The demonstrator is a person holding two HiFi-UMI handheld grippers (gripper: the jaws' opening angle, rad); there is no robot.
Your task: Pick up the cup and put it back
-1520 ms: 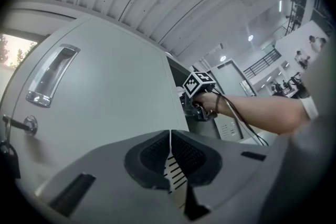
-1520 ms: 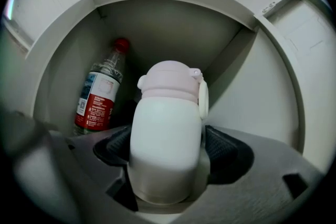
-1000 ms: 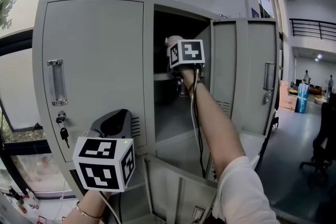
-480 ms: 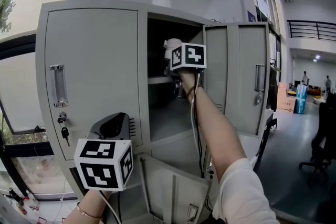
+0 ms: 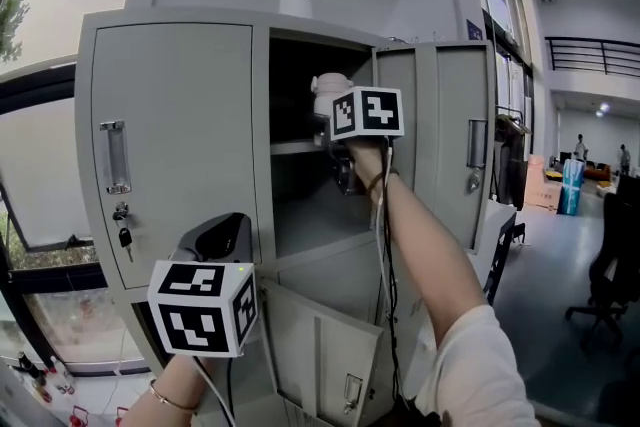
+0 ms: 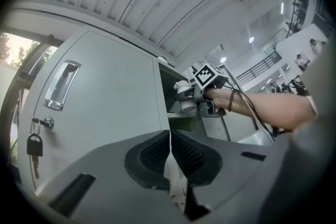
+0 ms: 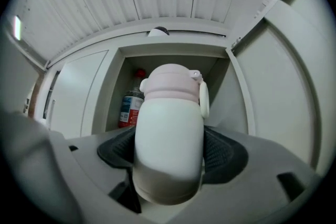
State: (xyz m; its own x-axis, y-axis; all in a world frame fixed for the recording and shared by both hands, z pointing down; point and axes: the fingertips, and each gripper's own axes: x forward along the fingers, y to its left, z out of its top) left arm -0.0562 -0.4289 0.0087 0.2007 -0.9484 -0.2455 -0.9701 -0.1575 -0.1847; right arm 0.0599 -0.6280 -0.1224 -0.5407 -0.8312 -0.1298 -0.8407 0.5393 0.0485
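A white cup (image 7: 169, 149) with a pale pink lid sits between the pads of my right gripper (image 7: 169, 152), which is shut on its body. In the head view the cup (image 5: 327, 92) is held high at the mouth of the open locker compartment (image 5: 300, 85), in front of its upper shelf; the cup (image 6: 185, 93) shows the same way in the left gripper view. My left gripper (image 5: 215, 240) hangs low at the left in front of the shut locker door (image 5: 170, 145), jaws shut with nothing in them.
A bottle with a red cap and blue label (image 7: 130, 103) stands on the upper shelf at its left. The compartment's door (image 5: 440, 135) stands open to the right. A lower locker door (image 5: 320, 355) hangs open below. A key (image 5: 123, 237) dangles from the shut door's lock.
The right gripper has stayed at the compartment mouth with the cup in it. The head view has shifted a little, so the locker sits further left. The left gripper has barely moved.
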